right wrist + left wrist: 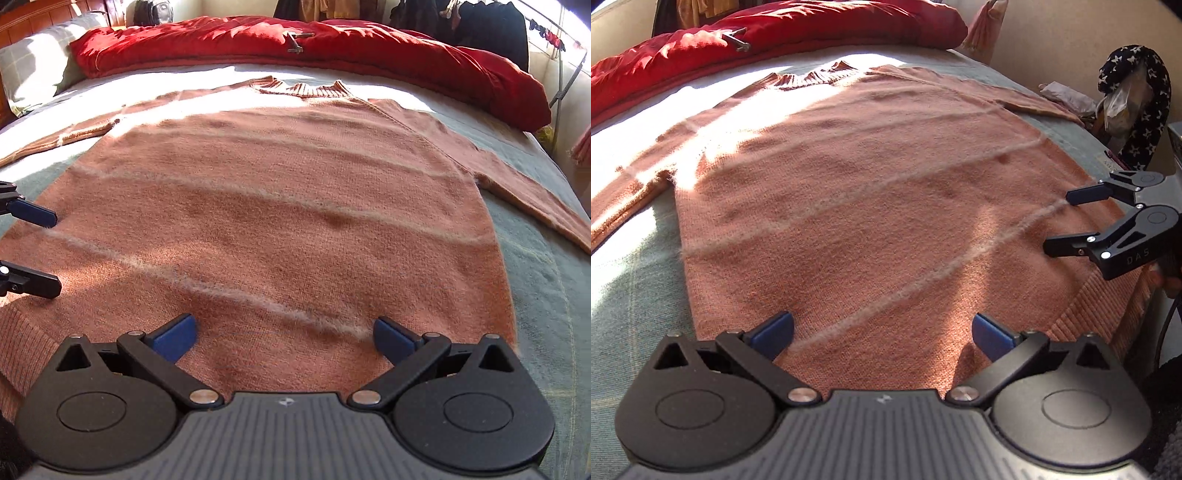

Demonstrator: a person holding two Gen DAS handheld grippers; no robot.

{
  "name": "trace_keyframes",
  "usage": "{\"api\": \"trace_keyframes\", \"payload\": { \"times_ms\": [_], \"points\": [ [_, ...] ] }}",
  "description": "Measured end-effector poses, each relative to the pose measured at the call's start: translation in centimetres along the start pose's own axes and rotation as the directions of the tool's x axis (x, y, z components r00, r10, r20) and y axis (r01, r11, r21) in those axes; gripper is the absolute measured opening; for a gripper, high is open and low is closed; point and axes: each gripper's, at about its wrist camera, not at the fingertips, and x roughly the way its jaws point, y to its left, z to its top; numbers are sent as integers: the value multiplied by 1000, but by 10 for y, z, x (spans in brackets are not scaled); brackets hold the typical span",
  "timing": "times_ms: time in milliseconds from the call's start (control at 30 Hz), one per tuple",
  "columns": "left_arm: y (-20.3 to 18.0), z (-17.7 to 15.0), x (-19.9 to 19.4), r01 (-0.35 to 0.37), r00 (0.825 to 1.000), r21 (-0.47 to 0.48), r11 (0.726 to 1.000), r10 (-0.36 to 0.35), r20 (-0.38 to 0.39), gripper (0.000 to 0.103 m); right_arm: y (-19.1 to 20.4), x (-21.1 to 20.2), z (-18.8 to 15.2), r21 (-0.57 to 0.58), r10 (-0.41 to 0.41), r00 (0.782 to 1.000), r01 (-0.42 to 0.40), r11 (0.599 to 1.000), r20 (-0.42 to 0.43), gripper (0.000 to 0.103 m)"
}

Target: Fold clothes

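Observation:
A salmon-pink knit sweater (868, 177) with thin pale stripes lies flat on the bed, collar at the far side and both sleeves spread out. My left gripper (882, 332) hovers open over the hem end, nothing between its blue pads. My right gripper (1060, 221) shows at the right, also open, above the sweater's side edge. In the right wrist view the same sweater (295, 184) fills the middle. There my right gripper (284, 332) stands open over the lower body, and my left gripper (51, 253) pokes in open from the left edge.
A grey-green bed cover (628, 295) lies under the sweater. A red duvet (295, 40) is bunched along the far side, with a grey pillow (37, 62) at the far left. A black star-patterned item (1145, 92) and bags sit beyond the bed's right edge. Dark clothes (491, 29) hang behind.

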Motion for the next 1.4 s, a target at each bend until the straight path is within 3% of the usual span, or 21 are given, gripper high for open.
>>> {"api": "trace_keyframes", "payload": {
  "times_ms": [167, 333, 533, 633, 733, 900, 1067, 1233, 1300, 1400],
  "points": [
    [1, 27, 6, 4, 998, -4, 1000, -4, 63, 102, -23, -10, 2, 105, -78, 996, 75, 992, 31, 103],
    [-3, 50, 14, 18, 993, 28, 999, -22, 115, 102, -25, 4, 1, 116, -103, 995, 104, 988, -14, 103],
    [13, 50, 38, 43, 998, -54, 998, -41, 48, 102, -32, 10, -4, 176, -85, 996, 88, 980, -24, 103],
    [19, 54, 36, 72, 996, -78, 994, -67, 65, 102, -33, 13, -4, 217, -90, 996, 93, 972, -24, 103],
    [24, 73, 29, 81, 990, -67, 994, -73, 123, 102, -29, 14, -3, 198, -106, 994, 109, 974, -28, 103],
    [34, 114, 33, 15, 976, -1, 1000, -15, 218, 102, -28, 12, -3, 196, -110, 994, 113, 974, -25, 103],
    [66, 140, 62, -5, 981, -98, 995, 24, 194, 102, -27, 11, -3, 196, -118, 993, 121, 973, -27, 103],
    [102, 131, 86, -58, 992, -232, 971, 83, 99, 102, -29, 10, -3, 193, -114, 993, 119, 974, -34, 103],
    [112, 125, 78, -95, 986, -261, 961, 127, 108, 102, -29, 9, -2, 193, -110, 993, 116, 974, -40, 103],
    [128, 123, 52, -81, 977, -312, 947, 137, 163, 102, -30, 7, 2, 200, -112, 993, 119, 973, -45, 103]
  ]
}}
